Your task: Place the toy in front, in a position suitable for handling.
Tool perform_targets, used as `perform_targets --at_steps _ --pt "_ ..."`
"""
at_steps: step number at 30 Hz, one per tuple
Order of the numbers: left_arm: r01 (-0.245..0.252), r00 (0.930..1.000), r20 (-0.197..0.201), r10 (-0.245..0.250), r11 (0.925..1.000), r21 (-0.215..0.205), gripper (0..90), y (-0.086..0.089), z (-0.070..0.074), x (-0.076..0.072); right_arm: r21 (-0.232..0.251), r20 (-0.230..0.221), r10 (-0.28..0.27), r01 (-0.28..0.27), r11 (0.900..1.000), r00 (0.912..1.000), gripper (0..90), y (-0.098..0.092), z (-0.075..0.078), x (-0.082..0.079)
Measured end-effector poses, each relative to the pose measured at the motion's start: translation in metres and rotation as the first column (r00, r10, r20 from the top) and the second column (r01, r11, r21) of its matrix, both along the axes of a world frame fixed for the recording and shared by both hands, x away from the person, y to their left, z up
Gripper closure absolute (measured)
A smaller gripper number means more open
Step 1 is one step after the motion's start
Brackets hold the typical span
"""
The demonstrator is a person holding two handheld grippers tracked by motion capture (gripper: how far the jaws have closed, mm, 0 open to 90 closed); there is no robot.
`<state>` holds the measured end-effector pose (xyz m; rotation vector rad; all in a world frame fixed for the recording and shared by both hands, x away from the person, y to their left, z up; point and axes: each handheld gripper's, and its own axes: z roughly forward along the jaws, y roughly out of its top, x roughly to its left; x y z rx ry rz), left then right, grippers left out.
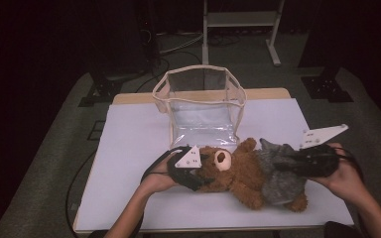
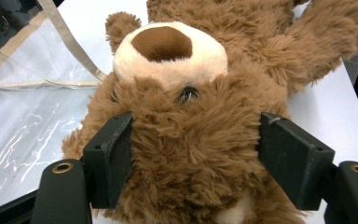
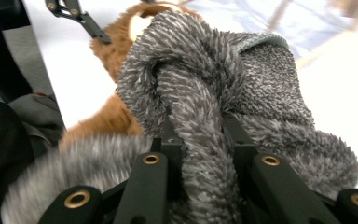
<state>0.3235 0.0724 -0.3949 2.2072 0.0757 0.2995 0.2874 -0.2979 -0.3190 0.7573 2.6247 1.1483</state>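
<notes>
Nearest the lens in the right gripper view, blurred at the bottom: the right gripper, jaws pinched together on a fold of fuzzy grey garment, pile bulging up between them. Pads themselves buried in the pile, so contact seen only at the edges. Garment worn around the lower half of a brown teddy bear; lower body covered by it, one foot poking out at the near right in the high view. Bear lying on its back across the white table top, head towards the person's left, just in front of a clear plastic bag with cream trim, standing open, its floor creased and glaring.

Left gripper set astride the bear's head from behind the crown, jaws a little apart. Fur pressed against both inner faces in the left gripper view, yet whether squeezing or merely flanking cannot be told; tips sunk out of sight in the fur. One eye half lost in the pile, ears partly cut off by the frame.

Seen from above: both hands gripping from below the frame, forearms cut by the bottom edge, the right hand dark and hard to separate from its gripper. Room beyond in deep shadow; only a pale metal frame and floor cables discernible.
</notes>
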Motion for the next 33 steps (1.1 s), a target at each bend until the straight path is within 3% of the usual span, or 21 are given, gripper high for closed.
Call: perform_targets --at_steps 4,7,13,14,16,21,25,33 --pt "0.003 1.0000 -0.002 -0.003 1.0000 -0.003 28.2 0.000 -0.001 0.000 -0.027 0.013 -0.053 0.054 0.998 0.9985 73.6 -0.023 0.014 -0.009" --pt "0.002 1.0000 -0.005 -0.002 1.0000 -0.009 28.2 0.001 -0.001 -0.001 -0.055 0.004 -0.072 0.072 0.996 0.9974 73.5 -0.030 0.017 -0.010" --pt "0.006 0.9999 -0.013 -0.006 0.9999 -0.010 28.2 0.002 -0.001 -0.001 -0.052 -0.031 -0.049 0.047 0.998 0.9983 73.3 -0.020 0.001 0.005" --pt "0.008 0.9999 -0.014 -0.008 0.9999 -0.010 28.2 0.004 -0.001 -0.001 -0.040 -0.067 -0.027 0.025 0.999 0.9973 73.3 -0.008 -0.013 0.017" --pt "0.004 0.9998 -0.020 -0.004 0.9999 -0.013 28.2 0.006 -0.001 -0.002 -0.017 -0.092 -0.003 0.002 1.000 0.9957 73.2 0.003 -0.026 0.026" --pt "-0.063 0.9975 -0.035 0.061 0.9971 -0.044 17.5 0.011 0.001 0.003 0.093 -0.104 0.038 -0.028 0.995 0.9938 73.1 0.021 -0.039 0.037" --pt "-0.069 0.9966 -0.049 0.067 0.9960 -0.057 9.5 0.006 0.003 0.005 0.127 -0.099 0.068 -0.055 0.990 0.9928 73.2 0.028 -0.045 0.030" --pt "-0.020 0.9984 -0.053 0.021 0.9997 0.010 3.2 -0.023 0.000 0.007 0.197 -0.091 0.079 -0.059 0.979 0.9928 73.3 0.019 -0.061 0.014"
